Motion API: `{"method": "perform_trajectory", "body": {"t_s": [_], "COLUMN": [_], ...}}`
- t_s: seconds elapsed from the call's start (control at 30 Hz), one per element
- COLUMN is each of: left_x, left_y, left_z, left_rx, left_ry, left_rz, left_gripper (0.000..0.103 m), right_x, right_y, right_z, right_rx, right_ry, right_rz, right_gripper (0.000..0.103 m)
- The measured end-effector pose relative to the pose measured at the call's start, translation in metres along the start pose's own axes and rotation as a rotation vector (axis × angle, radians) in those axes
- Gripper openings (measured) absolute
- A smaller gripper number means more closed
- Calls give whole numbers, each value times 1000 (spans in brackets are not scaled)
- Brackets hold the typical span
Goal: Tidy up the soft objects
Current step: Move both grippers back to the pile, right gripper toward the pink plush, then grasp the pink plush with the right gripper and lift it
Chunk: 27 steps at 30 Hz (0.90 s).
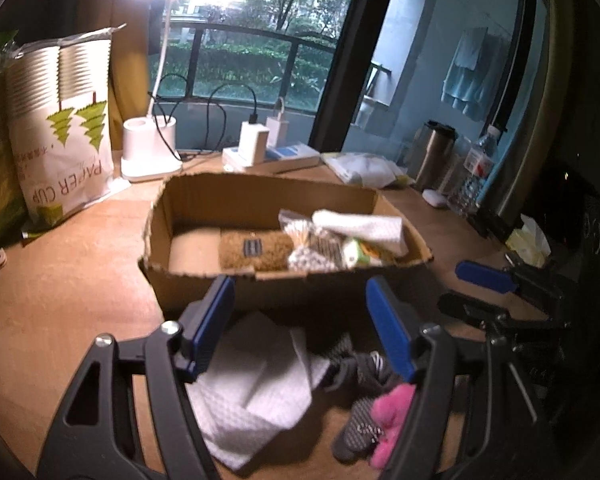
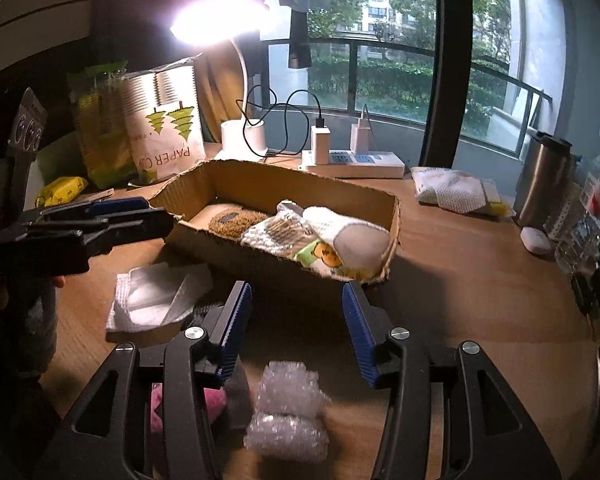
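A shallow cardboard box on the wooden desk holds a brown pad, a clear bag, a white cloth and a green-yellow packet. My left gripper is open and empty above a white waffle cloth, with grey socks and a pink plush to its right. My right gripper is open and empty above a bubble wrap roll. The left gripper's fingers show at the left of the right wrist view.
A lit desk lamp, a paper cup bag and a power strip with chargers stand behind the box. A steel mug, water bottle, white packet and small white case sit at the right.
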<state>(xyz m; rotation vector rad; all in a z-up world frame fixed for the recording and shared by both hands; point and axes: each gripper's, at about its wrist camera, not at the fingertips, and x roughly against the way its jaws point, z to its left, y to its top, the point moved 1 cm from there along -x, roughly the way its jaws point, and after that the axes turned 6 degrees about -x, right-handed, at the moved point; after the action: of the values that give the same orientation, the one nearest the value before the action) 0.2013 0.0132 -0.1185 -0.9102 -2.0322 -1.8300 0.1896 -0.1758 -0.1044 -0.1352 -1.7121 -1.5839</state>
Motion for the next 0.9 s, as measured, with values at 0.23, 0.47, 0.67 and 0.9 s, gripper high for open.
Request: {"method": "perform_trajectory", "body": {"t_s": [0.23,0.47,0.67,0.9], "left_x": [1,7,14,23], "left_y": [-26,-47,-60,-70], "left_z": [-8,-14,-8,6], "left_rx": [4,-13,-4,32], "left_ry": [3,8,27,34], "left_rz": [60,104,109,112], "left_gripper": [70,70,70,70], "right_x": [6,11,7,-6], "right_y": [-17,-30,-46,-57], "right_z": [9,19,45,58], "right_rx": [14,-2,31,33], "right_ry": [13,57,114,109], "right_rz": [23,44,96,163], "right_gripper": [51,51,51,51]}}
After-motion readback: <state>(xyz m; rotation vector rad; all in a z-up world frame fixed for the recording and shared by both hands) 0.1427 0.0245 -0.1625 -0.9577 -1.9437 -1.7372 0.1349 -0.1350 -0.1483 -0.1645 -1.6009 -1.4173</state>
